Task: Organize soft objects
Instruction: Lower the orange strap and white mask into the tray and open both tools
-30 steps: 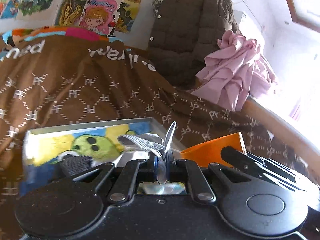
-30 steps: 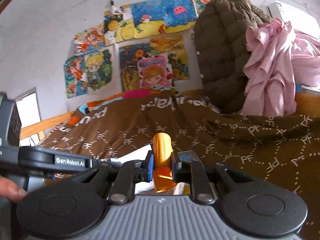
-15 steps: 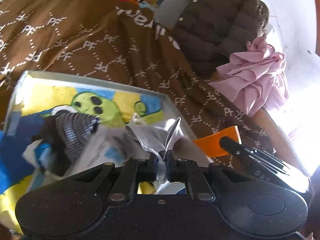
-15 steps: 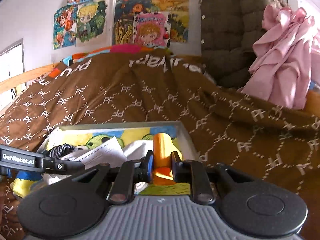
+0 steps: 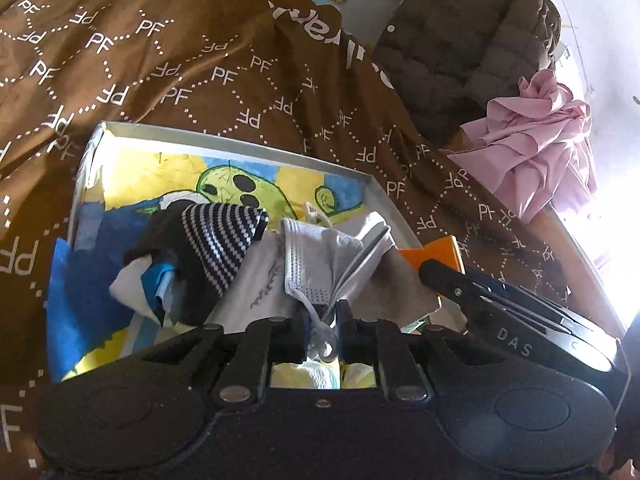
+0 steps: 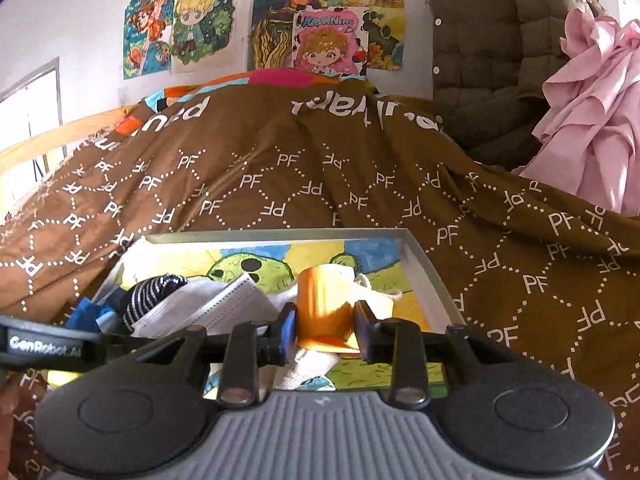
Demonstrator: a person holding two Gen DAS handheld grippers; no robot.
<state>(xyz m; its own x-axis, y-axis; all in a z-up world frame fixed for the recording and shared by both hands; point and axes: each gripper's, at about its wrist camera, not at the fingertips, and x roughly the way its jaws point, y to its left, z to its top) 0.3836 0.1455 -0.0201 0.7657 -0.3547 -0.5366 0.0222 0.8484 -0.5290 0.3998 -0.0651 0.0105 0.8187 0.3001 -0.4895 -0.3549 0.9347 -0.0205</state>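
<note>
My right claw [image 6: 325, 330], jaws just parted, hangs above the tray [image 6: 424, 264] with the orange roll [image 6: 324, 304] loose between them, while my left claw [image 5: 323, 322] pinches the mask's [image 5: 320, 256] ear loop beside it.

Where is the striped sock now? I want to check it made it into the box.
In the left wrist view the striped sock lies inside the box, on its left half, beside the white face mask.
</note>
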